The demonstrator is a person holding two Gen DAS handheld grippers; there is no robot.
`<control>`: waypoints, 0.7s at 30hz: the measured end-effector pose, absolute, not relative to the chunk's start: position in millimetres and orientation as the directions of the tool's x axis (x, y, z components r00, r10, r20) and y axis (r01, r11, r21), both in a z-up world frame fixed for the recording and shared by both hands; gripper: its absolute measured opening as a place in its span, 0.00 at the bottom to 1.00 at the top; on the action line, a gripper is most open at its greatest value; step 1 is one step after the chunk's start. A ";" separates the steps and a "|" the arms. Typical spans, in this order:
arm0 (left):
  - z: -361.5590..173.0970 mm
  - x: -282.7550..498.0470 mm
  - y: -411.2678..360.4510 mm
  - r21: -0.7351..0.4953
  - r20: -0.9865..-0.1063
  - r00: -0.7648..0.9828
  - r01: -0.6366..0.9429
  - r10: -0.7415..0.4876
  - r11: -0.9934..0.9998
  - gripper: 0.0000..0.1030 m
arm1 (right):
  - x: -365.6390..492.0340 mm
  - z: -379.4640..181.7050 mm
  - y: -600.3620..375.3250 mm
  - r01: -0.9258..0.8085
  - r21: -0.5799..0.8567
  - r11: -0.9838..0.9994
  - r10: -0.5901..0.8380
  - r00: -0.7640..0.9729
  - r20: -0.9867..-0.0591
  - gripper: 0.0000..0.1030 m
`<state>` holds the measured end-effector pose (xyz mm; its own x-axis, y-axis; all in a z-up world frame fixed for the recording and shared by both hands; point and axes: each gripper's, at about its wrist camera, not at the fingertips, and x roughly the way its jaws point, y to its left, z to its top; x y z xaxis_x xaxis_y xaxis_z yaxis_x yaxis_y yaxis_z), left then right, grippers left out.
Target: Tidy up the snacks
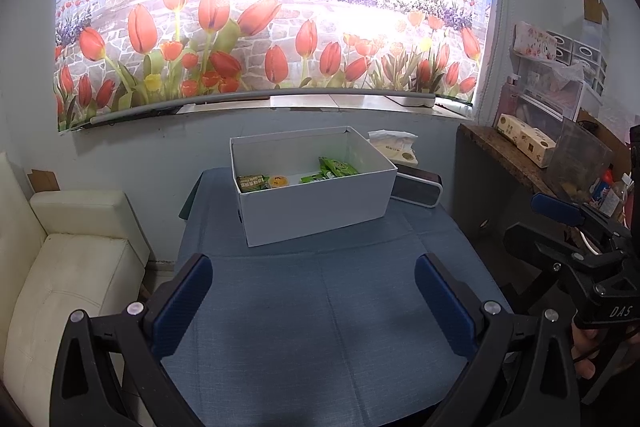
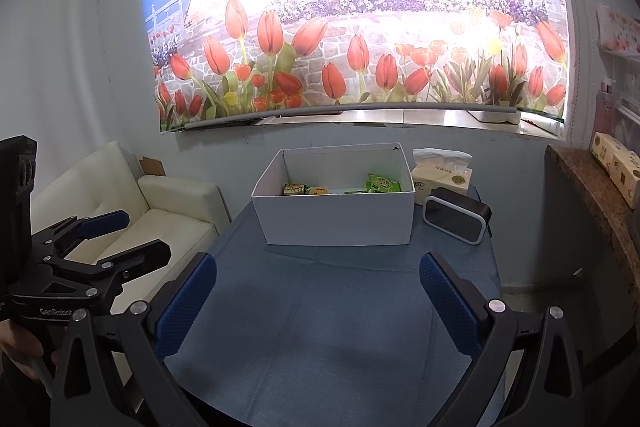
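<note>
Cardboard, white and rectangular, forms the open box [image 1: 316,205] at the desk's [image 1: 320,327] far end; green crinkly snack packets [image 1: 337,167] and an orange jelly cup [image 1: 278,181] lie inside. We hold left gripper [image 1: 314,301] and right gripper [image 2: 318,301] released, empty. A glossy black clock [image 2: 457,213] and tissue pack [image 2: 442,173] stand right of the box.

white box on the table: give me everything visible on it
The white box is a rectangular, lidless carton, apparently matte cardboard, standing upright on the blue cloth-covered table toward its far side. One far corner of the rim shows a small notch or tear. Inside lie green snack packets toward the right, a darker green packet at left and a small yellow-topped cup beside it. A black clock-like device sits close to its right side; whether they touch is unclear. Neither gripper touches it.
</note>
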<state>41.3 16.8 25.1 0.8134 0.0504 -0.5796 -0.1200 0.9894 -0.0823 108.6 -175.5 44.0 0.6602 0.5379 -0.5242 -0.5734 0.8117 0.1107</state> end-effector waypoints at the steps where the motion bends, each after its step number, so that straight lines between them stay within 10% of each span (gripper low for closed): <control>1: 25.2 41.4 17.1 -0.082 -0.578 0.814 -0.119 0.050 0.989 1.00 | 108.6 43.9 -175.8 -0.575 0.112 0.810 0.540 0.658 -0.525 1.00; 21: 26.9 39.0 22.9 -0.103 -0.577 0.815 -0.123 0.041 0.987 1.00 | 107.8 42.6 -173.4 -0.572 0.095 0.815 0.526 0.662 -0.534 1.00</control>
<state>39.0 22.9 26.9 0.8155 0.0414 -0.5773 -0.1232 0.9870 -0.1032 107.8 -173.4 42.6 0.6617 0.5264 -0.5339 -0.5715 0.8150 0.0953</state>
